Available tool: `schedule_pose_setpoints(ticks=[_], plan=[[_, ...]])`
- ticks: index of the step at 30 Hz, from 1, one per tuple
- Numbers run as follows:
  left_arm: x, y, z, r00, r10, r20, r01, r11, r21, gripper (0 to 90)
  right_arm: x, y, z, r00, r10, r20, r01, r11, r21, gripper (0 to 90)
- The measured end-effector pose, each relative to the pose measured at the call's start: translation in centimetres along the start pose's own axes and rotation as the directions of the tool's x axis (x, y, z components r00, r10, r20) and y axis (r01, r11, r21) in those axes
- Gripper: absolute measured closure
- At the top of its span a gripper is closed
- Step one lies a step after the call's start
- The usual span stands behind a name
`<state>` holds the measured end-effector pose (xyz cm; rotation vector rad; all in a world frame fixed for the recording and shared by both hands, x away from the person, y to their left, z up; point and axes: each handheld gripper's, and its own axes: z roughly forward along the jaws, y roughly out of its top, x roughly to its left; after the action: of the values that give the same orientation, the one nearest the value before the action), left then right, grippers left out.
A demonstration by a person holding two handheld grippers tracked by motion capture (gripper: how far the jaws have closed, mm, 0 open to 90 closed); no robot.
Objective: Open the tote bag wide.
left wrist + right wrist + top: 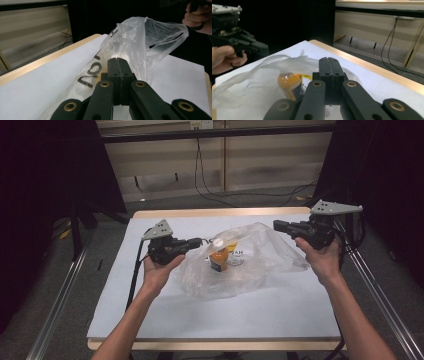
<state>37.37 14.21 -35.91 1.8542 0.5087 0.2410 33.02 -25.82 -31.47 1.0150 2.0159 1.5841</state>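
Two tools: both clamped on the same bag, lifted off the surface
Surface [165,320]: white sheet over a wooden top
Plastic bag [260,260]: clear, stretched between the tools, mid-surface
Left tool [198,240]: pinching the bag's left edge
Right tool [276,225]: pinching its right handle
Orange bottle [219,258]: upright inside the bag

One plastic bag [250,257], one bottle [219,257]

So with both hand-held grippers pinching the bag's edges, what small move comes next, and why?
Probably keep lifting both sides evenly. The left hand-held gripper and right hand-held gripper each pinch the clear plastic bag, and the orange bottle inside looks to be still standing on the table.
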Motion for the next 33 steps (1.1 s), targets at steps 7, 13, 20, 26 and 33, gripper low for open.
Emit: schedule_pose_setpoints(ticks=[7, 13, 20, 26, 33], plan=[[1.8, -1.8, 3.8, 0.9987, -0.045, -0.022, 0.047, 0.9956, 0.081, 90.0, -1.7, -2.3, 2.2, 0.998, 0.063, 0.009, -0.064, 0.997, 0.042, 90.0], [2.9, -3.0, 5.6, 0.9973, -0.059, -0.044, 0.064, 0.9898, 0.127, 90.0, -1.9, -4.4, 6.0, 0.9964, 0.081, -0.024, -0.078, 0.99, 0.12, 90.0], [4.0, -5.7, 6.9, 0.9948, -0.049, -0.089, 0.07, 0.9652, 0.252, 90.0, -1.5, -7.2, 8.8, 0.9951, 0.092, -0.037, -0.082, 0.976, 0.203, 90.0], [5.4, -8.3, 7.7, 0.9894, -0.044, -0.139, 0.089, 0.9375, 0.336, 90.0, -2.6, -9.7, 10.7, 0.9938, 0.111, 0.002, -0.107, 0.953, 0.283, 90.0], [5.7, -10.1, 7.4, 0.9854, 0.009, -0.17, 0.062, 0.9112, 0.407, 90.0, -3.5, -12.1, 12.4, 0.9941, 0.103, 0.033, -0.108, 0.921, 0.374, 90.0]])
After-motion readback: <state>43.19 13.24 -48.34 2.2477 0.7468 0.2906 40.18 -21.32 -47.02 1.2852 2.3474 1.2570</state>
